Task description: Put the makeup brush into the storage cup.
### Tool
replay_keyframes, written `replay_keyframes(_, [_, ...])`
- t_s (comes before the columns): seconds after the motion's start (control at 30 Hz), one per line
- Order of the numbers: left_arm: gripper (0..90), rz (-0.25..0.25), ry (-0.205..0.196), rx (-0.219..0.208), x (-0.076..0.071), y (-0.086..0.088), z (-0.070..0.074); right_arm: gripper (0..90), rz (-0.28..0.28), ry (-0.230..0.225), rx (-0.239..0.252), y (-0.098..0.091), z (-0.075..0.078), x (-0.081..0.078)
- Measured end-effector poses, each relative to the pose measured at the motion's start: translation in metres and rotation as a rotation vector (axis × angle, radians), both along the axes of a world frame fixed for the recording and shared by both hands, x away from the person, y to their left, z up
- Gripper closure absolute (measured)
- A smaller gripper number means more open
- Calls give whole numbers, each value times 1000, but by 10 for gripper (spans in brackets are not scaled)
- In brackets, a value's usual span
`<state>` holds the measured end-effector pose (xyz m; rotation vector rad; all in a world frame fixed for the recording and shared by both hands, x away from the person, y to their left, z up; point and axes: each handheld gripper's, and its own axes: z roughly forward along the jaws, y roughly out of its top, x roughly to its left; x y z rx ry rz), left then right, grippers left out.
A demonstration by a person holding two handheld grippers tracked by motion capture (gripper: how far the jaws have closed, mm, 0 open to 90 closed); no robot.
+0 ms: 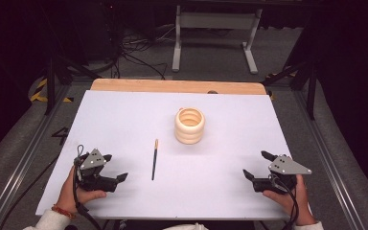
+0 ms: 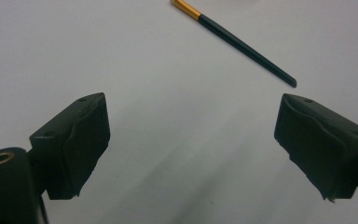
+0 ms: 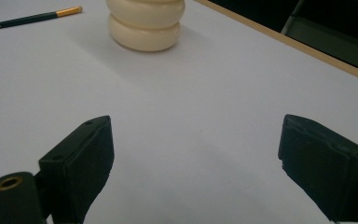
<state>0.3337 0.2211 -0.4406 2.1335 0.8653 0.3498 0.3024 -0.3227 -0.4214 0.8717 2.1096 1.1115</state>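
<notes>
So the white tabletop [image 1: 124, 120] has just two things on it. There's a cream ribbed cup [image 1: 189, 125], kind of like stacked rings, standing upright a bit past the middle, open at the top. Then a thin dark brush [image 1: 154, 160] with a gold band near its far end is lying flat to the left of the cup and a little nearer the person, apart from it, pointing roughly away from the person.

Left claw [image 1: 115, 167] sits low over the near left part of the tabletop, held in the person's left hand [image 1: 79, 189], jaws wide apart with nothing between them. From the left gripper view the brush [image 2: 235, 41] lies just ahead of the jaws, its dark tip close to the right-side jaw but not touching.

Right claw [image 1: 257, 165] is over at the near right, in the right hand [image 1: 287, 196], jaws also spread wide and empty. In the right gripper view the cup [image 3: 145, 23] is ahead and well off from the jaws, with the brush [image 3: 30, 18] further to the left of it.

A strip of bare wood [image 1: 172, 86] shows along the far edge of the tabletop
</notes>
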Motion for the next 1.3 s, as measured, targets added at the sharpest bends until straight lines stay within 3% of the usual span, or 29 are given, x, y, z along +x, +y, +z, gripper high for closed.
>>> replay_keyframes(0.07, [106,9,-5,29,3,-3,3,113,6,1,1,1,0,0])
replay_keyframes(0.17, [117,15,0,35,8,-8,6,113,6,8,-6,1,-2,1])
replay_keyframes(0.3, [117,8,35,61,15,-18,7,116,-32,8,-15,1,-2,2])
replay_keyframes(0.43, [120,-5,44,141,21,-37,9,117,-36,8,-7,0,-1,2])
replay_keyframes(0.5, [134,-17,47,150,24,-43,10,117,-35,8,-10,0,-1,2])
replay_keyframes(0.6, [167,14,74,169,35,-56,13,117,-29,9,-23,2,-2,2])
replay_keyframes(0.7, [188,15,76,173,38,-62,16,118,-28,10,-21,1,-2,2])
replay_keyframes(0.83, [195,15,119,178,47,-71,18,118,-26,17,-17,0,-2,2])
replay_keyframes(0.9, [185,-23,152,145,54,-75,17,118,-20,20,-23,2,-2,2])
replay_keyframes(1.1, [224,-14,172,166,62,-80,19,116,6,32,-41,4,-5,3])
replay_keyframes(1.17, [224,-17,184,193,66,-85,17,117,2,32,-41,4,-5,3])
replay_keyframes(1.3, [236,-16,205,193,71,-88,17,116,5,29,-29,3,-3,2])
